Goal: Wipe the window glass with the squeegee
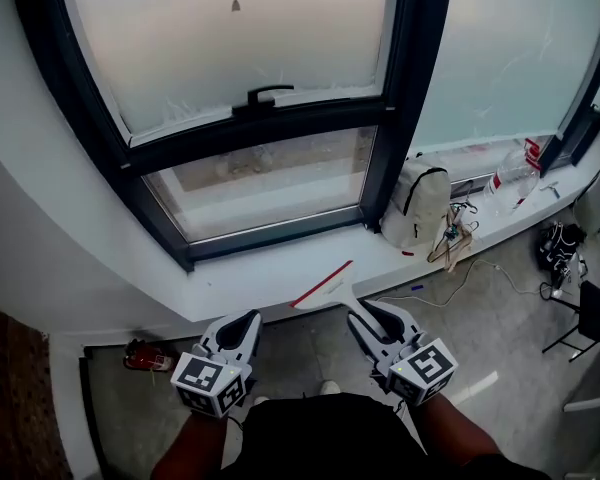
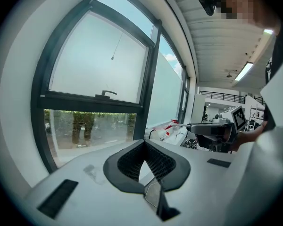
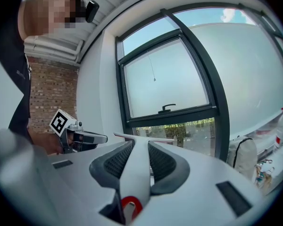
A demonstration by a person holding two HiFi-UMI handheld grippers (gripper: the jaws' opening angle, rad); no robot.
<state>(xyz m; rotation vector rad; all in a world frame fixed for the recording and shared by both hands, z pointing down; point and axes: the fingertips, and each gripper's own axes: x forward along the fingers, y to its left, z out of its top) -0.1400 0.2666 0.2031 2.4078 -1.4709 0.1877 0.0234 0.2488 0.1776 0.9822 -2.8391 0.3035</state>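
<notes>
clearly printed are the black-and-white square markers on both gripper cubes; the red label on the bottle (image 1: 508, 176) is too small to read. the right hand-held gripper (image 1: 363, 314) is clamped on the white handle of the squeegee (image 1: 322, 285), whose red-edged blade shows against the white window sill (image 1: 230, 290), below the window glass (image 1: 265, 183) and apart from it. only the right gripper view shows the red loop at the handle's near end and a brick wall (image 3: 52, 93). the left hand-held gripper (image 1: 248, 319) has its jaws together on nothing; its view shows trees through the clear lower pane. a white backpack (image 1: 417, 206) stands on the sill, above a grey floor (image 1: 480, 318)
</notes>
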